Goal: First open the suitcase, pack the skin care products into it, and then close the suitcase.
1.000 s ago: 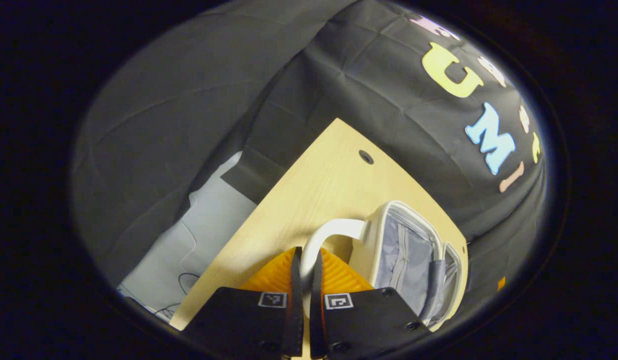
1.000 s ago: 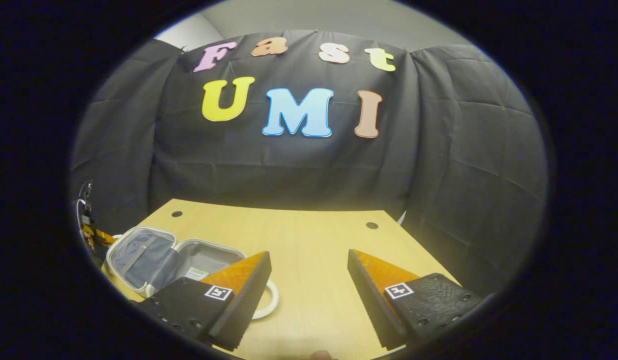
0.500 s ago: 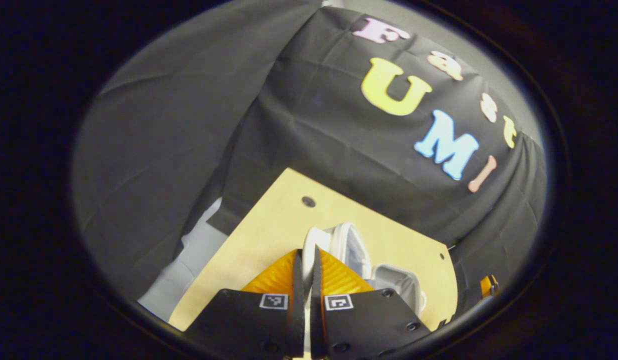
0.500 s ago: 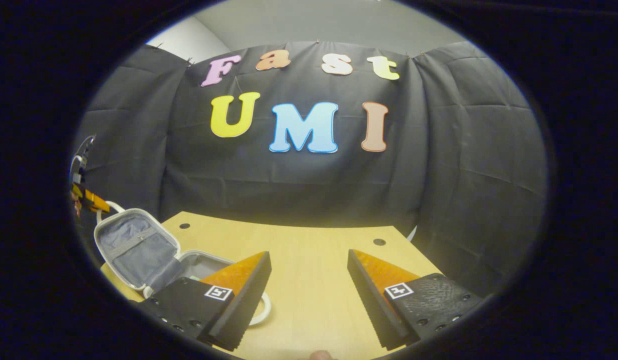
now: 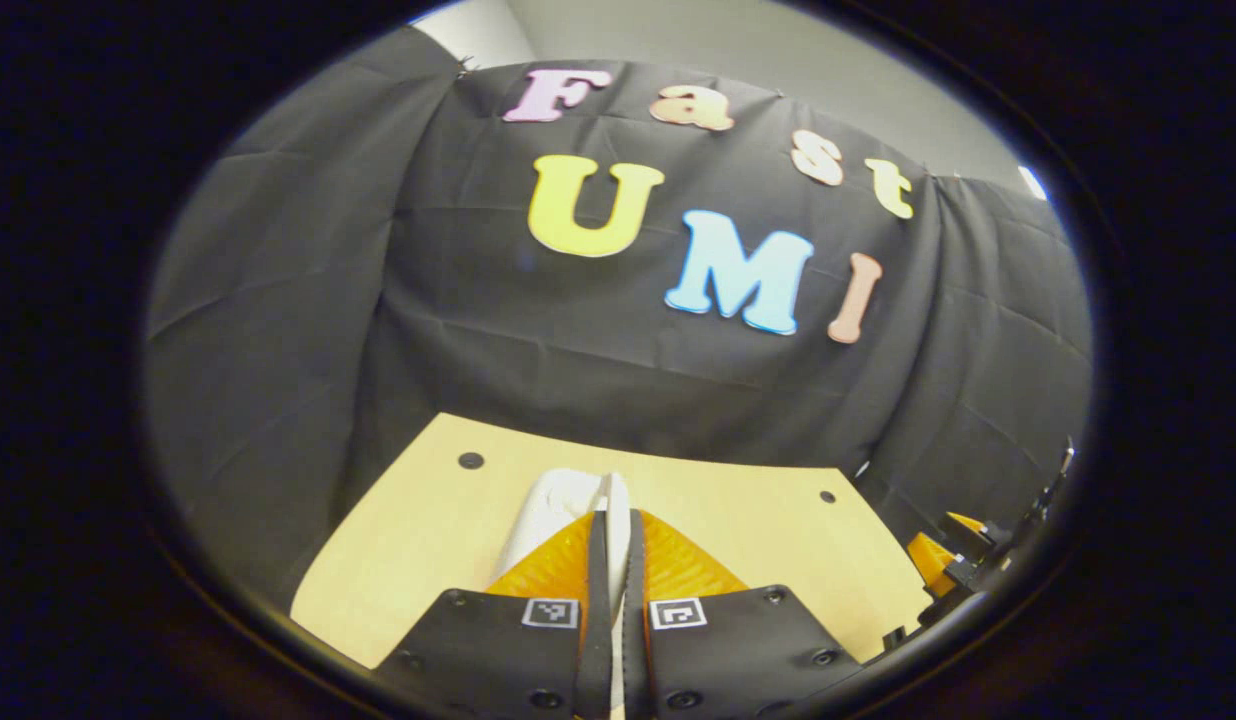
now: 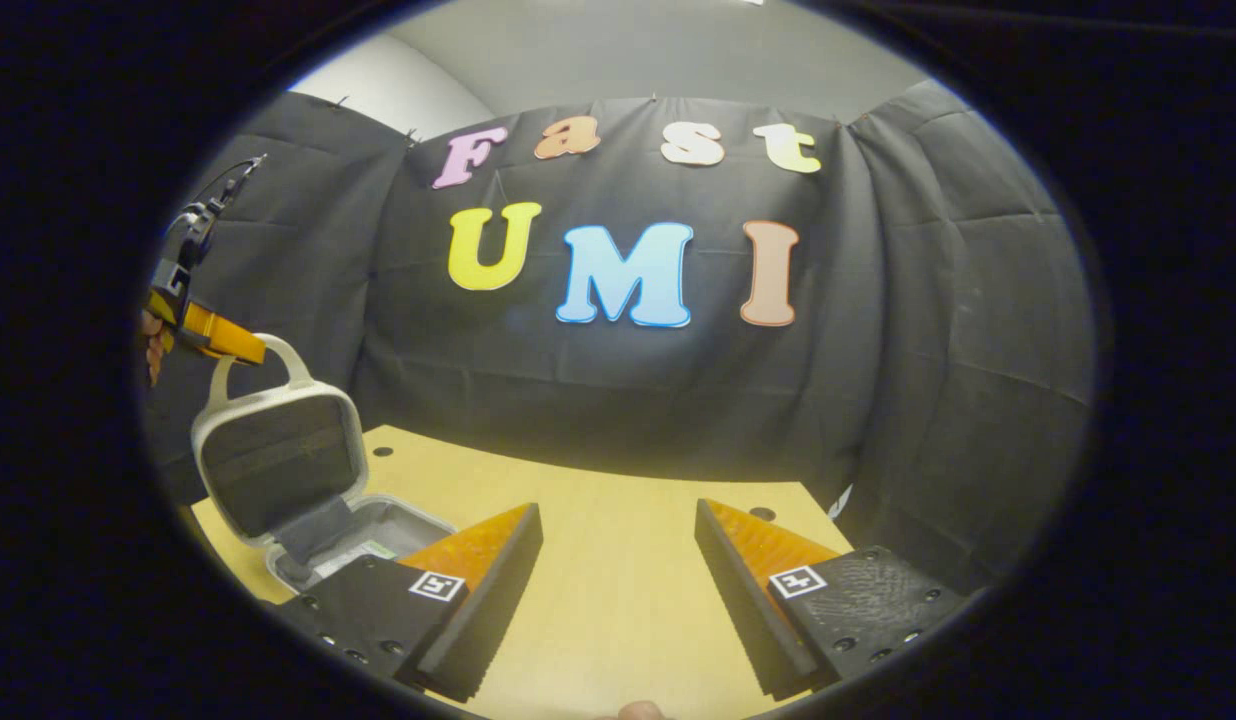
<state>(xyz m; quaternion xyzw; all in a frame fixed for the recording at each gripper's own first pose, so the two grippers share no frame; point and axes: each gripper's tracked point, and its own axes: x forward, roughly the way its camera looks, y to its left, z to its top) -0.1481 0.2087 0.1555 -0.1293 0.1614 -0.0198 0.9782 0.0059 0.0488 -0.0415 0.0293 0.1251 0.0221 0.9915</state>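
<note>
Left hand-held gripper (image 5: 610,520): pinched tight on the white handle (image 5: 618,505) of the suitcase lid; in the right gripper view it shows at the far left, gripping the handle from above.
Why so held: the handle is the one graspable point on the lid, so pulling there swings it about its hinge; I judge this to be the closing swing.
Suitcase (image 6: 363,520): sits at the near left corner of the surface (image 6: 618,560), base flat, lid (image 6: 278,455) standing roughly upright above it.
Contents: something pale lies in the base, too small to name; whether the skin care products are all in cannot be told.
Right hand-held gripper (image 6: 618,570): fingers spread wide, holding nothing, hovering above the bare middle of the surface.
Edges: the suitcase lies close to the left edge of the surface, so a hard push could slide it off.
Open room: the surface to the right of the suitcase is free up to the black cloth wall (image 6: 928,350); the lid's path downward looks unobstructed.
Risk: the lining flap (image 6: 313,530) hanging at the hinge could catch in the seam.
</note>
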